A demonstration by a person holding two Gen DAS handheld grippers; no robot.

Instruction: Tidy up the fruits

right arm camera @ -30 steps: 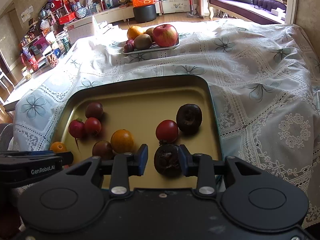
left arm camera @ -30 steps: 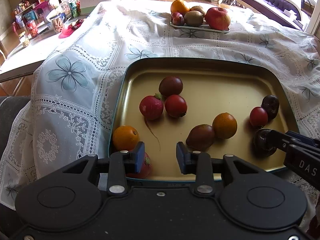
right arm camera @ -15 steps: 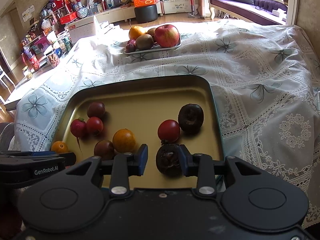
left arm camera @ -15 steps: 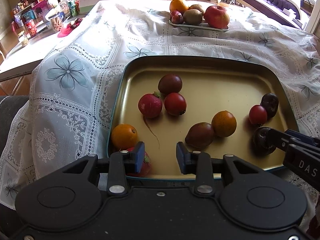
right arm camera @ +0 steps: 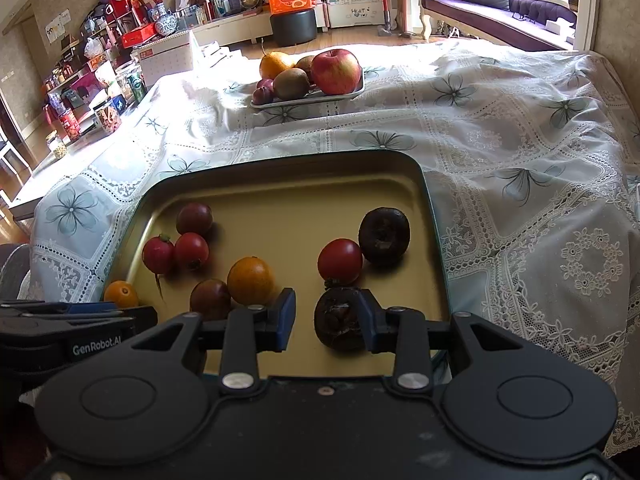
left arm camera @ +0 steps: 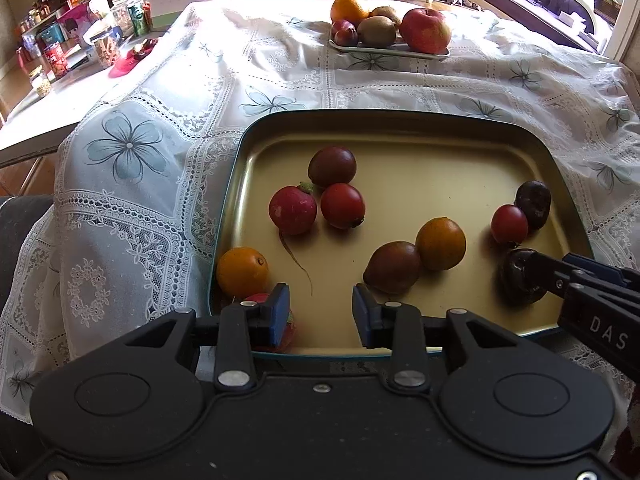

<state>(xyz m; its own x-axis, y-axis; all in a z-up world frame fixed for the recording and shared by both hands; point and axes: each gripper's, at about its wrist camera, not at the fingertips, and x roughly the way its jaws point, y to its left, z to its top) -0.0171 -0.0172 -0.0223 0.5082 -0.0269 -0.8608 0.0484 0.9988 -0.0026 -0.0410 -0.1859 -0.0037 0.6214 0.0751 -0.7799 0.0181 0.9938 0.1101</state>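
Right wrist, dark wrinkled fruit [right arm camera: 340,324], dimpled top

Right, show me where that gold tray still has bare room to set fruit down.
Bare room: the far strip of the gold tray behind all the fruit, and the middle gap between the red tomato and the orange. Crowded: the left side around the radish and the near right corner by the right gripper.
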